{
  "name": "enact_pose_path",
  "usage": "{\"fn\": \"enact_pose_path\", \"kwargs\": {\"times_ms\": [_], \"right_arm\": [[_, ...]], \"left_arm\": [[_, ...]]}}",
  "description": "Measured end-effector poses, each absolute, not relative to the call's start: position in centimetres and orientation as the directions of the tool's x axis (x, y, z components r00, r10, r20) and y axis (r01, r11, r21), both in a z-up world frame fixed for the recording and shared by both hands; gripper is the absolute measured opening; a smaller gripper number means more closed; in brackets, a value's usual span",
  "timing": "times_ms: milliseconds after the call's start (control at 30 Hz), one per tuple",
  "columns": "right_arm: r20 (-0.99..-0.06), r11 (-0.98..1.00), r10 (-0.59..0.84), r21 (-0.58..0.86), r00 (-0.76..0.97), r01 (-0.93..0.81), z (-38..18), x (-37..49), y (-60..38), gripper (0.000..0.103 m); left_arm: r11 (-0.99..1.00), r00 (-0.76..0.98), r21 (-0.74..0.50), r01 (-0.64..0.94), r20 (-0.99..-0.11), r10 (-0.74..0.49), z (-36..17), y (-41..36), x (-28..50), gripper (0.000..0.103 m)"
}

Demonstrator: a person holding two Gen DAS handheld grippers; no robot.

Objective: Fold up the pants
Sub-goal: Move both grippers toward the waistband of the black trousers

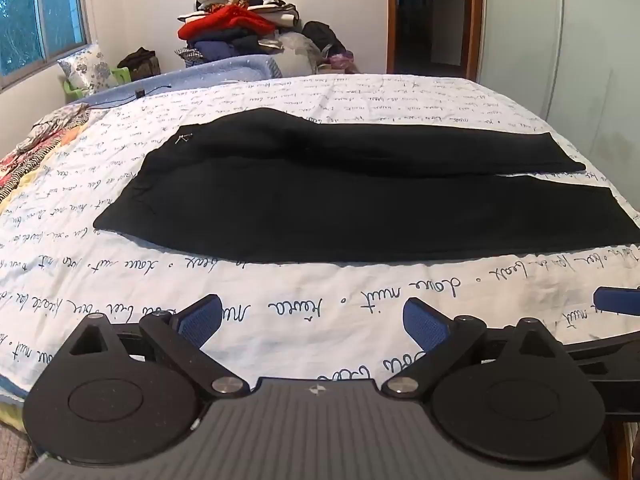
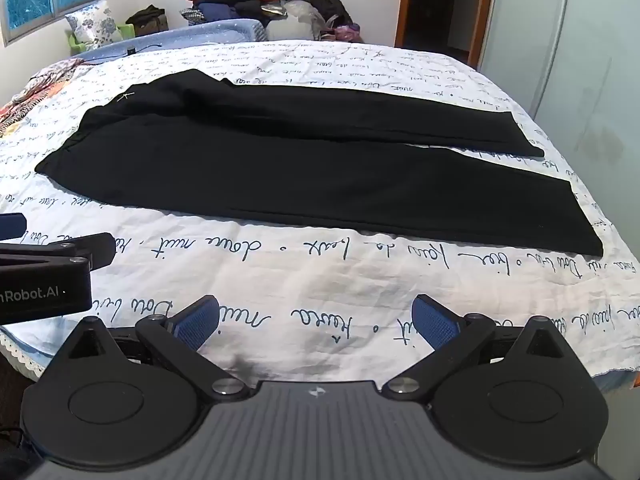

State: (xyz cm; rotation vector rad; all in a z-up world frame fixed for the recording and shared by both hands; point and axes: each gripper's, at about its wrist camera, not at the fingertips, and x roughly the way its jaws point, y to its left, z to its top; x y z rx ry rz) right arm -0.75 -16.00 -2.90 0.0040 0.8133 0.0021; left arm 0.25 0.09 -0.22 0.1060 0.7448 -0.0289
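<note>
While both tools (image 1: 312,320) (image 2: 314,322) gape empty, black pants (image 1: 360,204) flat, leg end cut off

From my feed the pants (image 1: 360,208) look like matte black soft cloth, the bedsheet (image 1: 280,292) thin crinkly cotton, and the fingers (image 2: 434,324) matte black plastic with textured blue rubbery pads.

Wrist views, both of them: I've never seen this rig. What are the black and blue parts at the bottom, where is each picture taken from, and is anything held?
Each picture comes from a camera mounted on a hand-held gripper, looking forward along its two fingers. A person holds one in each hand. The left gripper and right gripper both stand open and hold nothing. Black pants lie spread flat, legs side by side, on a bed's white sheet printed with handwriting. Piled clothes sit beyond the bed.
</note>
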Motion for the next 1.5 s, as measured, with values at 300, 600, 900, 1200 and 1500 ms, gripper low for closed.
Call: {"fn": "enact_pose_path", "kwargs": {"times_ms": [300, 600, 900, 1200, 1500], "right_arm": [[-0.734, 1.0, 0.005, 0.004, 0.68, -0.002, -3.2, -0.4, -15.9, 0.103], [-0.755, 1.0, 0.004, 0.001, 0.655, -0.005, -3.9, 0.9, -16.1, 0.103], [-0.765, 1.0, 0.003, 0.009, 0.645, 0.006, -3.9, 2.2, -16.6, 0.103], [-0.769, 1.0, 0.003, -0.009, 0.639, -0.014, -4.2, 4.3, -16.7, 0.103], [-0.775, 0.997, 0.003, -0.044, 0.631, -0.058, -4.7, 7.3, -16.3, 0.103]], "left_arm": [[0.995, 0.702, -0.004, 0.099, -0.709, -0.072, -0.6, 0.8, 1.0, 0.096], [0.999, 0.675, -0.013, 0.046, -0.737, -0.04, -1.8, 1.6, 2.5, 0.096], [0.999, 0.667, -0.039, -0.002, -0.744, -0.028, -1.2, 2.9, 3.8, 0.097], [0.997, 0.64, 0.065, 0.035, -0.768, 0.028, -1.5, 1.6, 5.4, 0.101], [0.997, 0.623, 0.062, 0.036, -0.782, 0.026, -1.9, 1.6, 8.4, 0.101]]}}
